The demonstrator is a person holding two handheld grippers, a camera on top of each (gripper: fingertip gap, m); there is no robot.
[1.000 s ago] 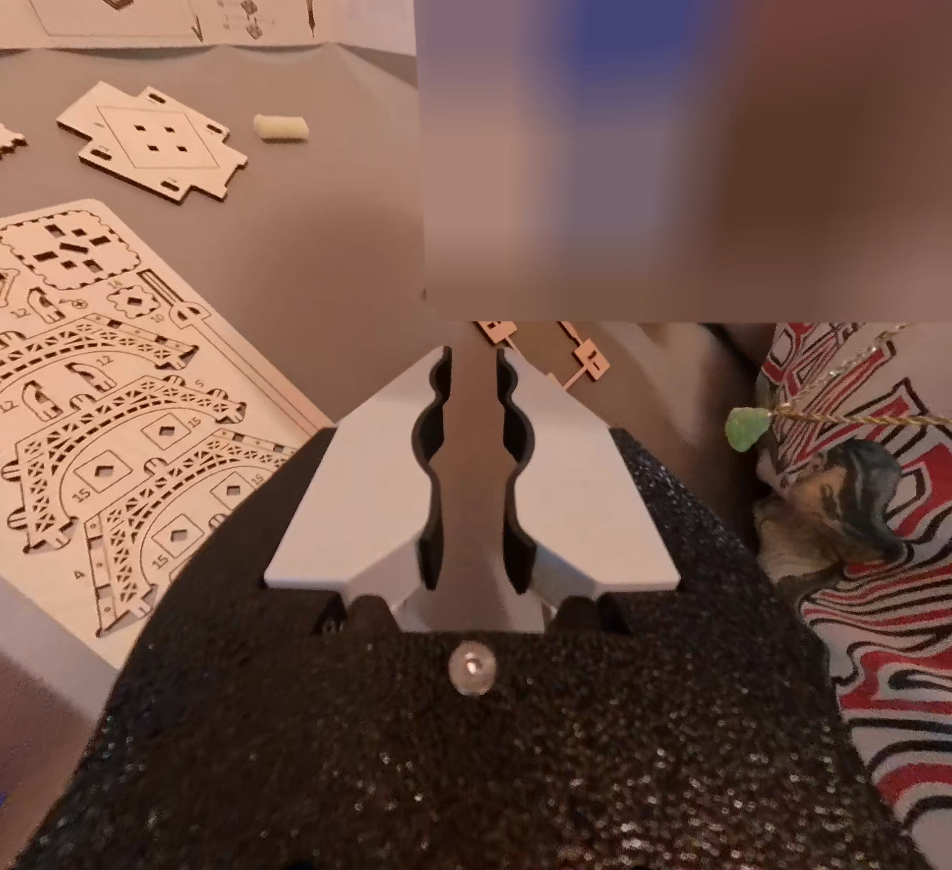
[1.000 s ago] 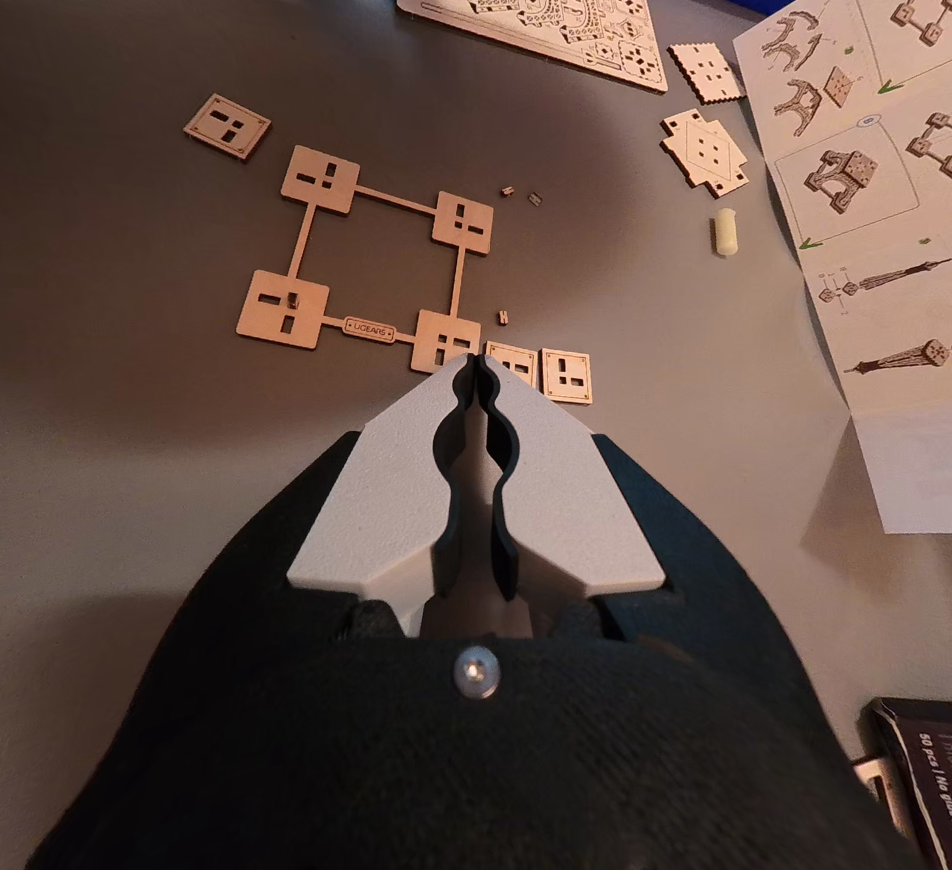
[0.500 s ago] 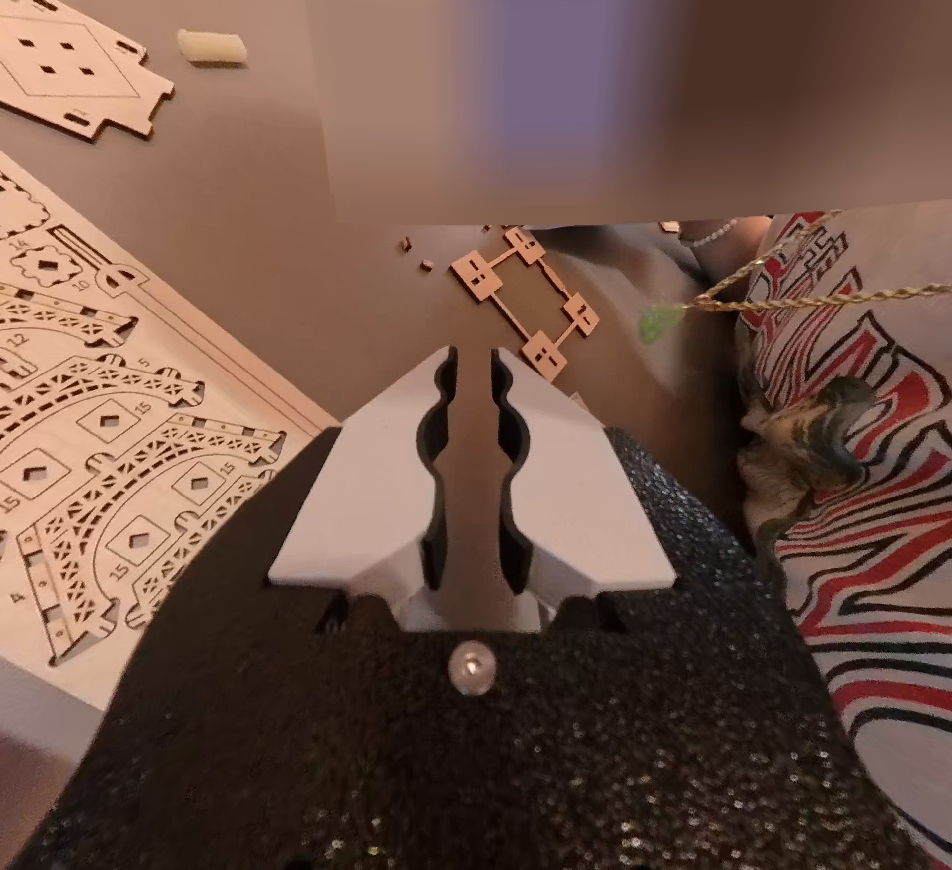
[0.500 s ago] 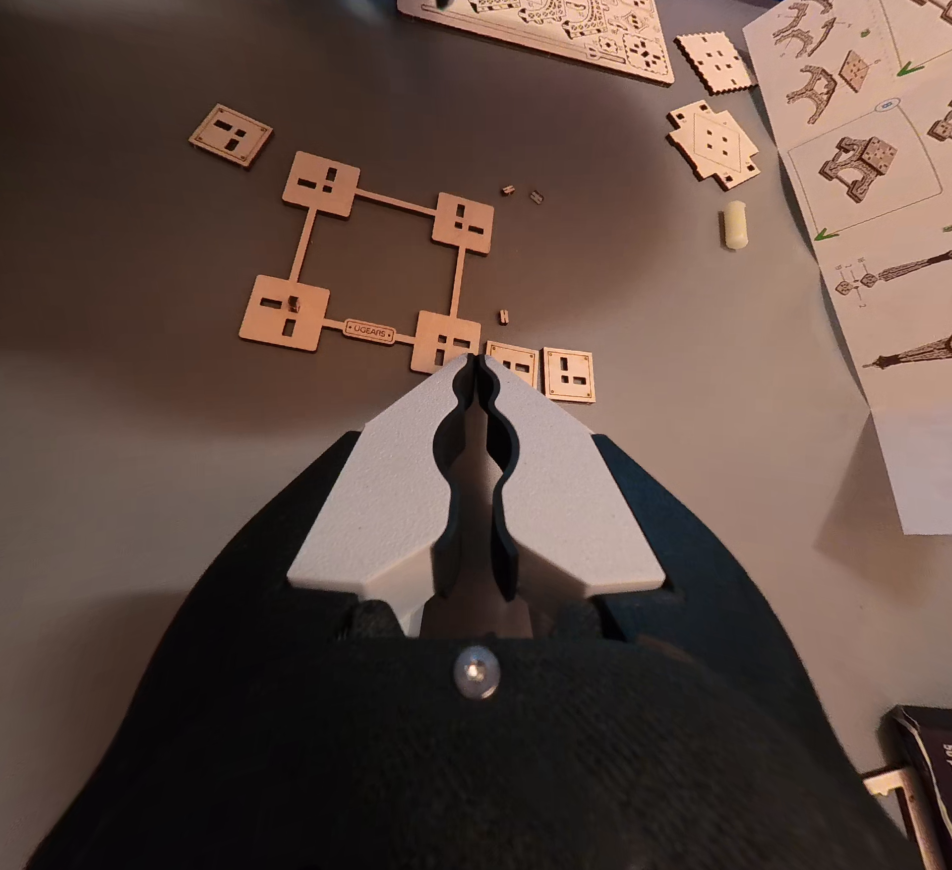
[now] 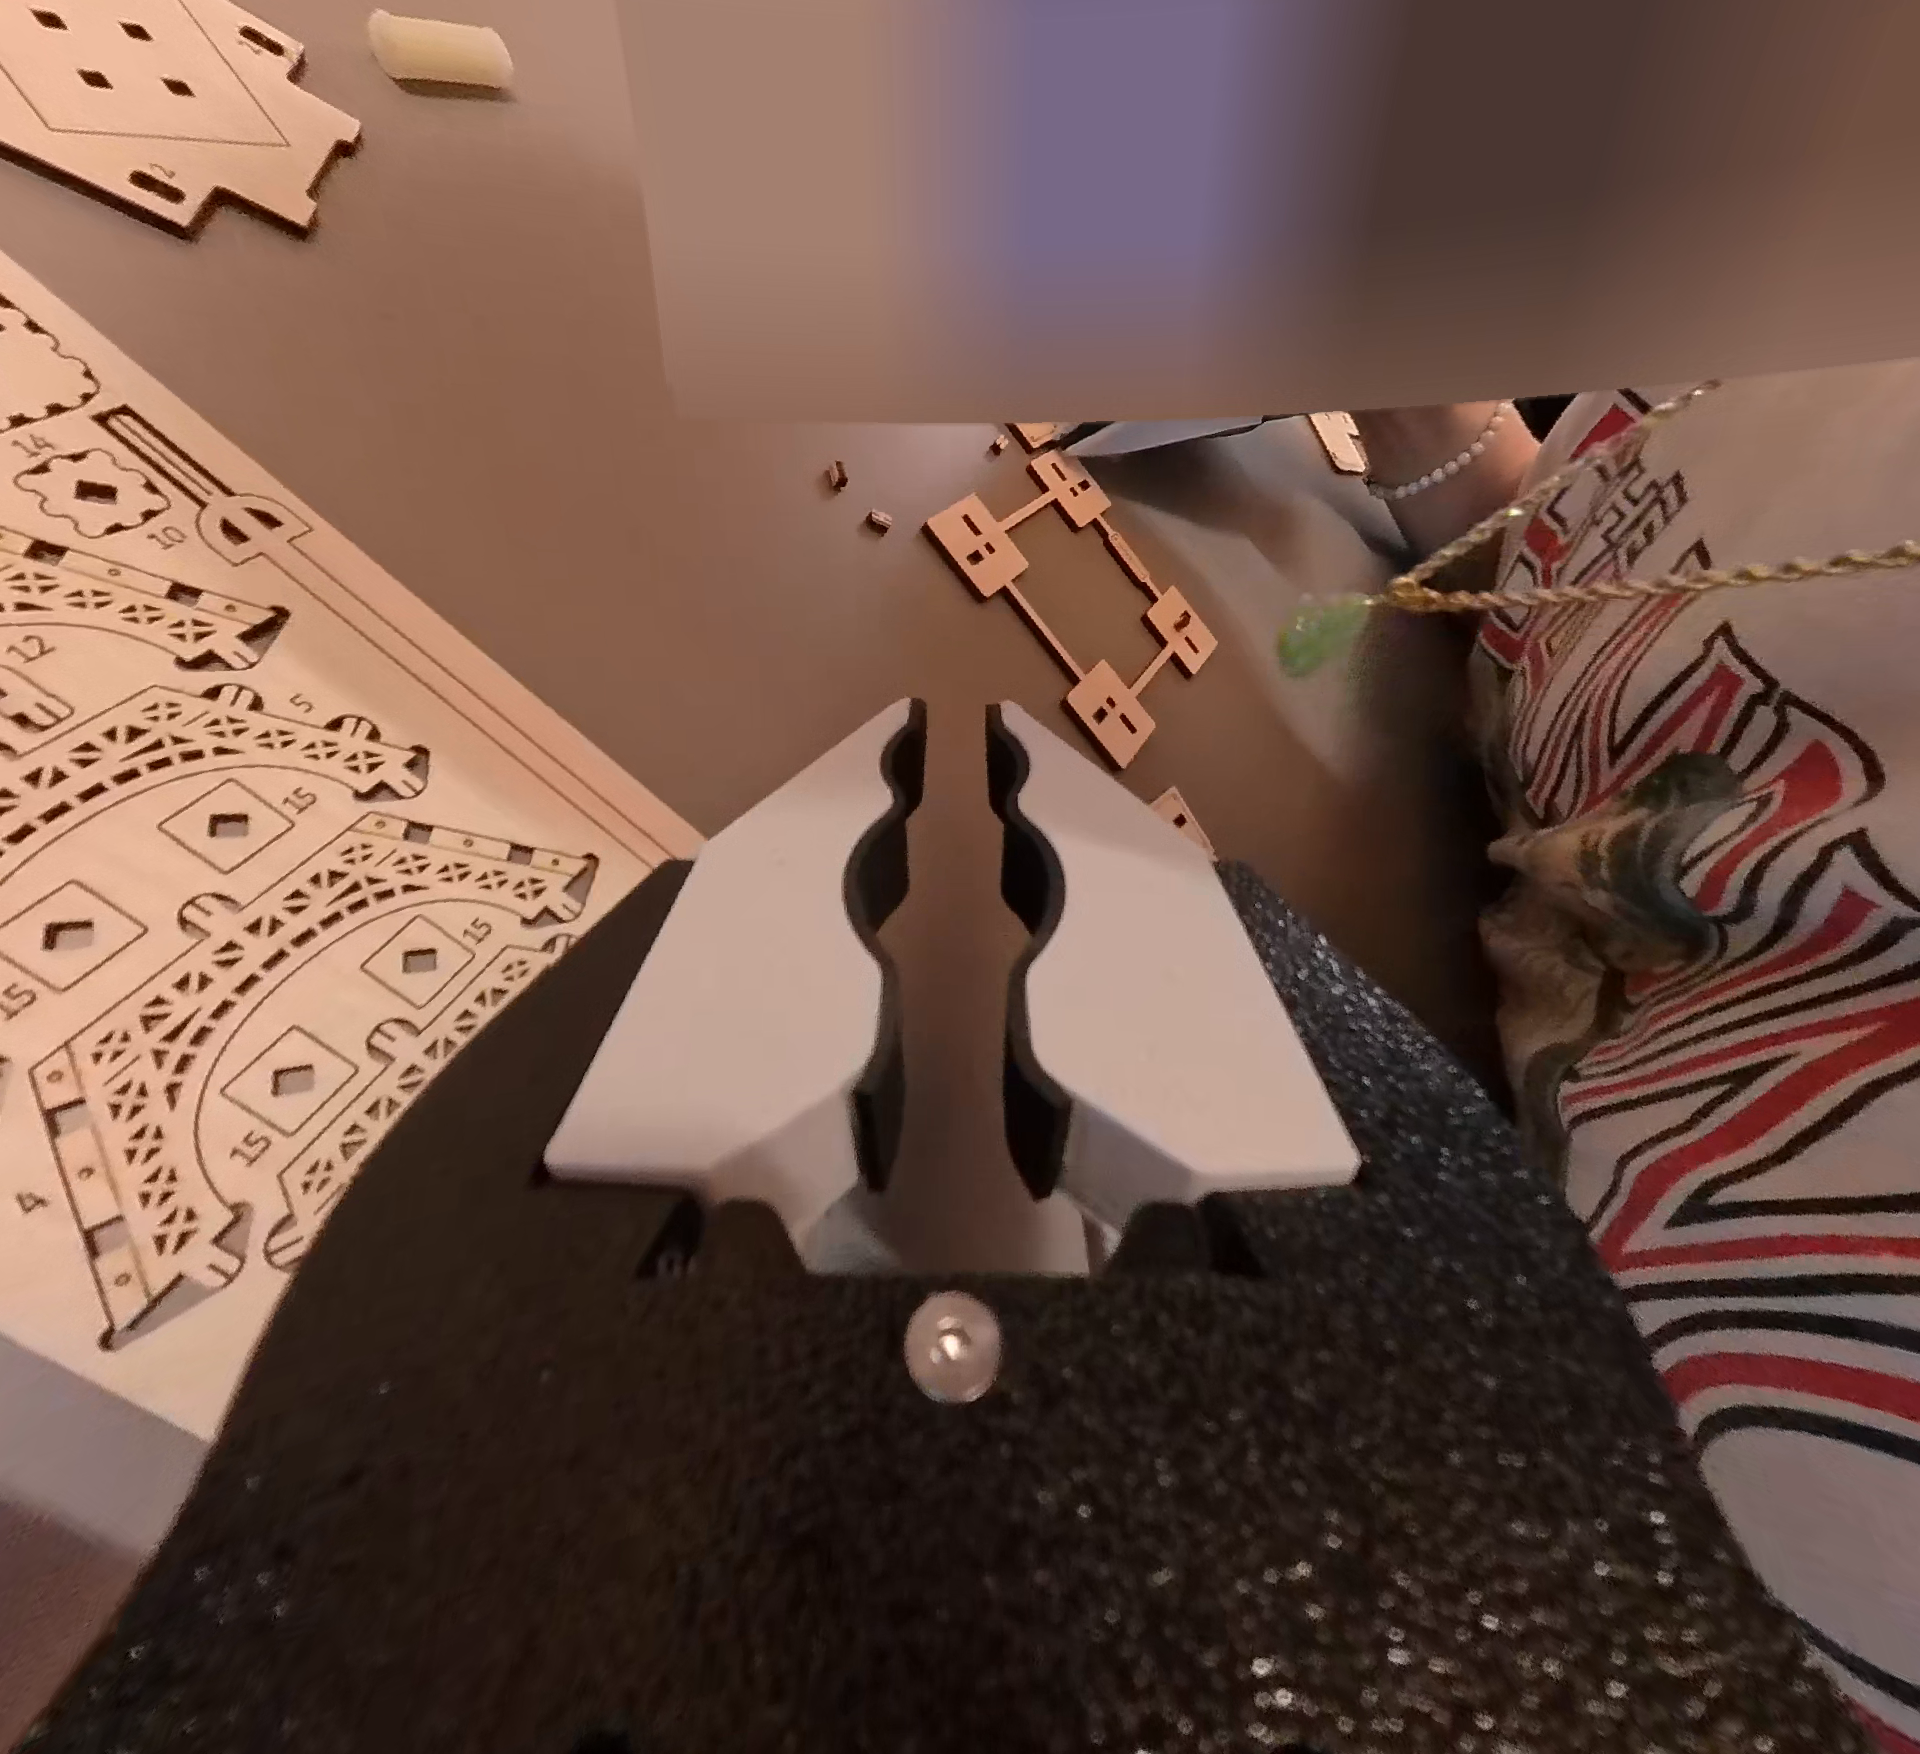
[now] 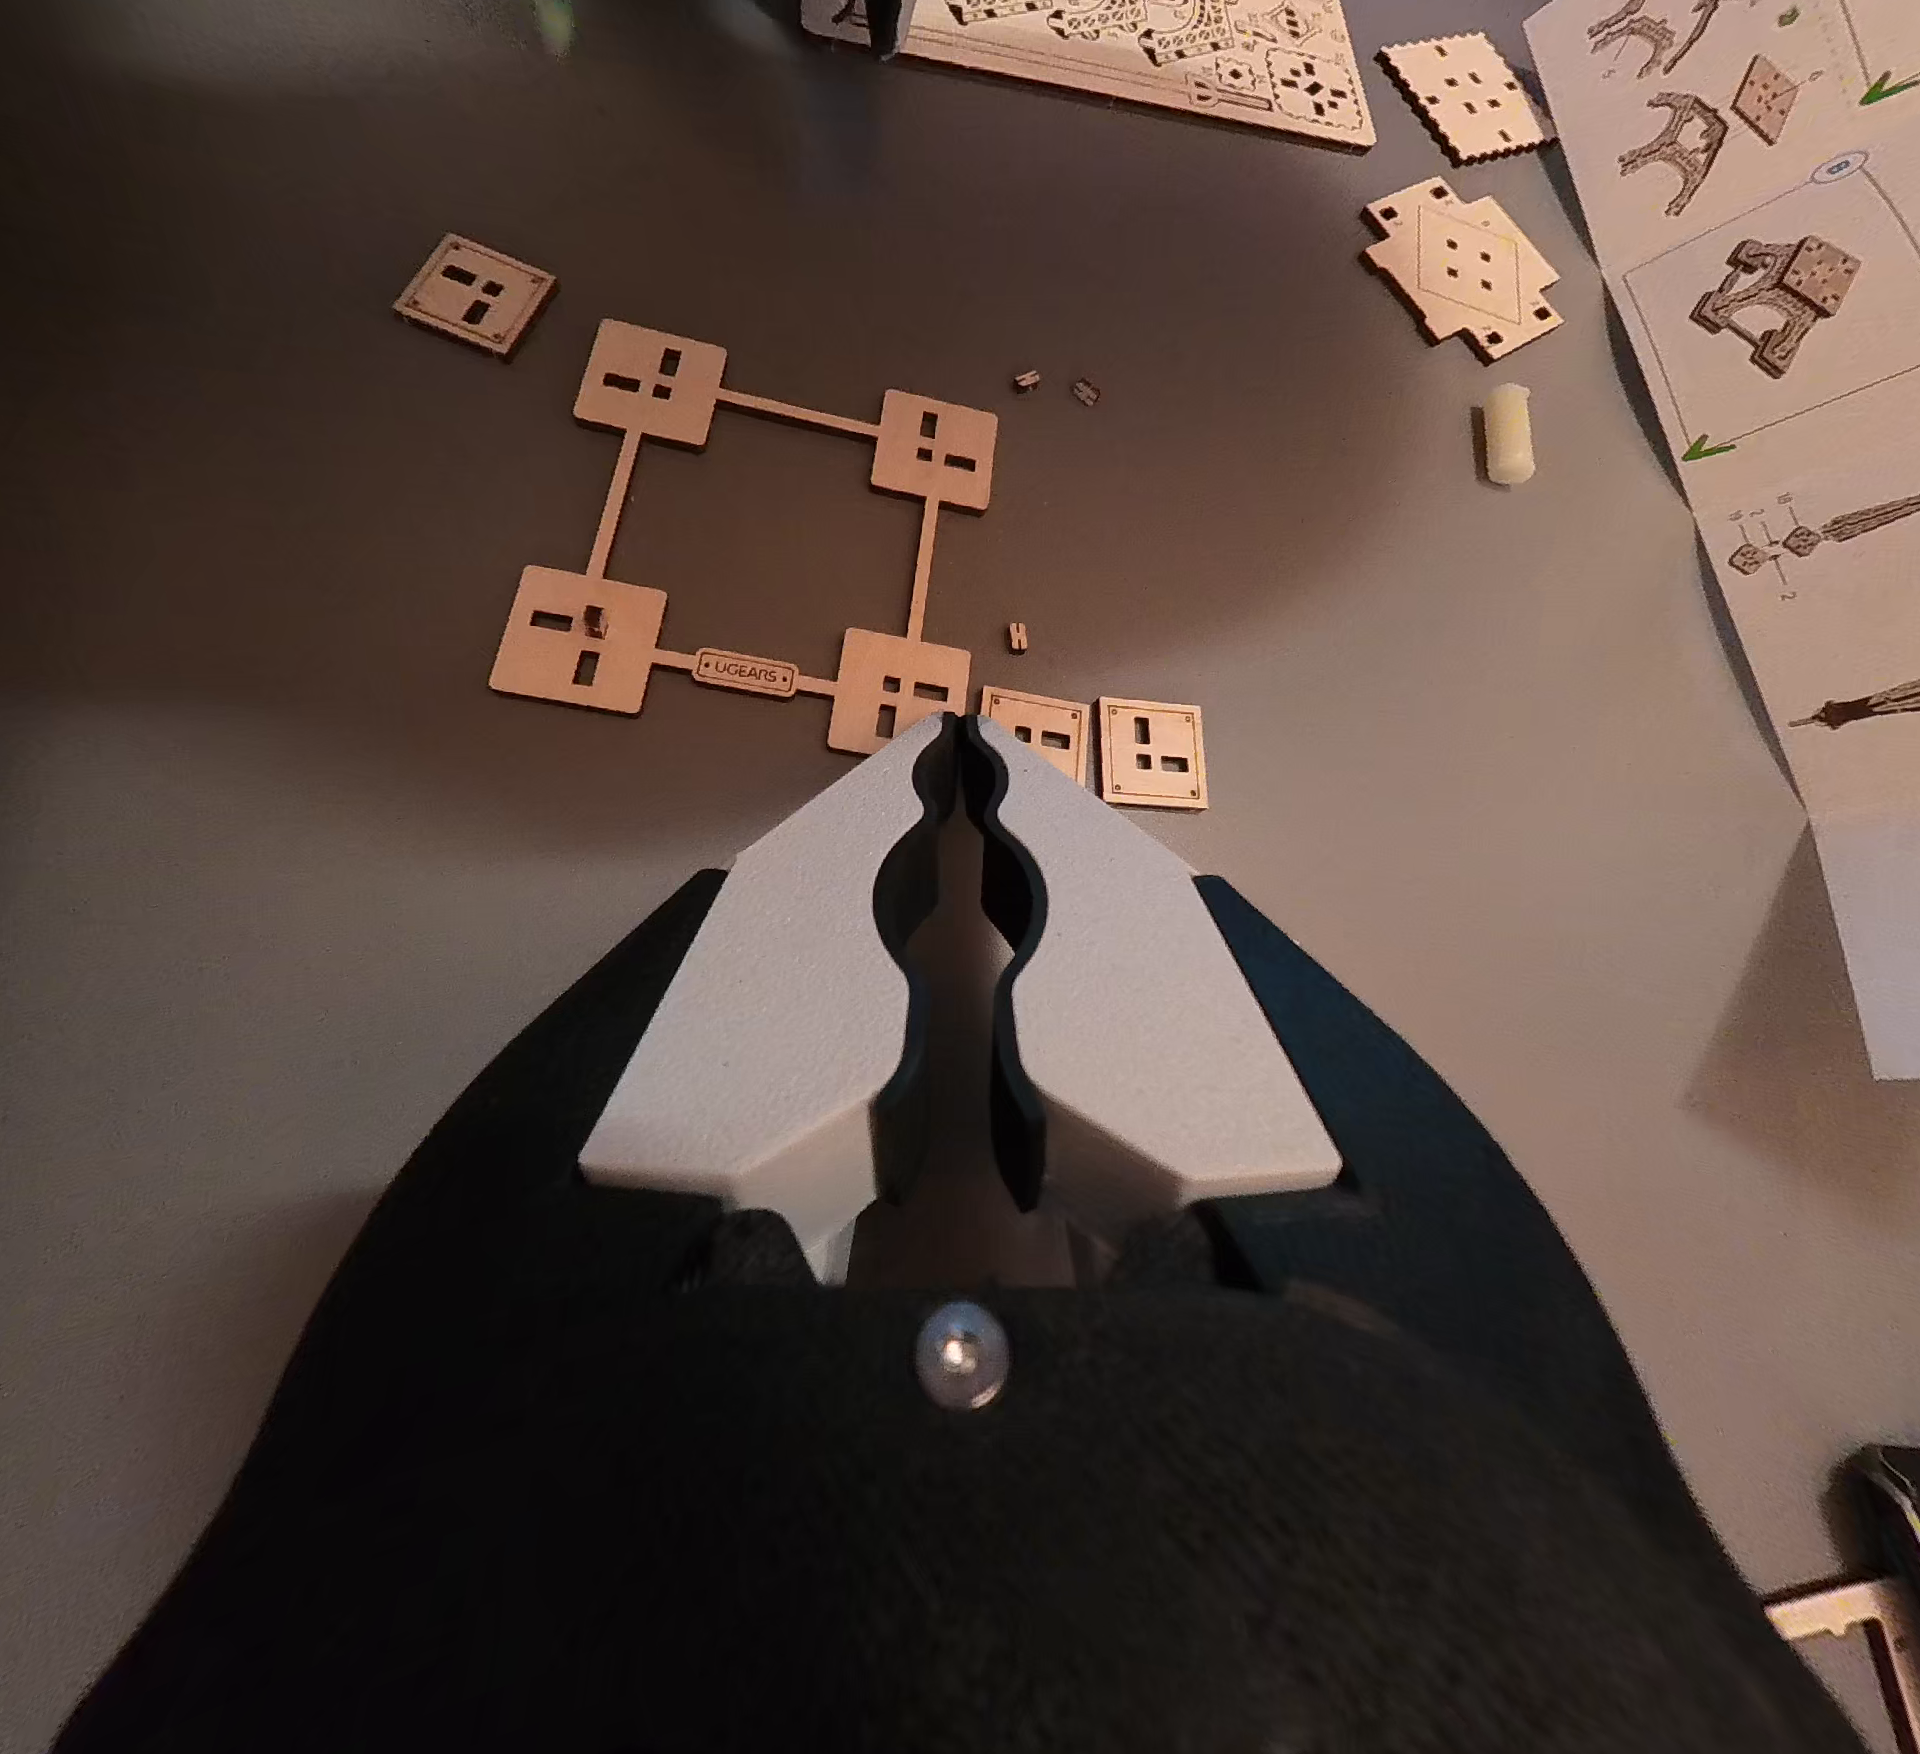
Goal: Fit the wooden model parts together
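Hovering with tips together and empty, the right gripper [image 6: 954,723] could nudge the flat square frame [image 6: 743,520] lying just beyond it, scattering the tiny pegs [image 6: 1055,387], while the left gripper [image 5: 951,717], slightly apart, holds nothing.

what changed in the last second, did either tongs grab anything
Nothing grabbed. The left tongs swung toward the square wooden frame, jaws still apart and empty; they now show at the top of the right view, beside the part sheet. The right tongs stayed shut, and the table parts stayed put.
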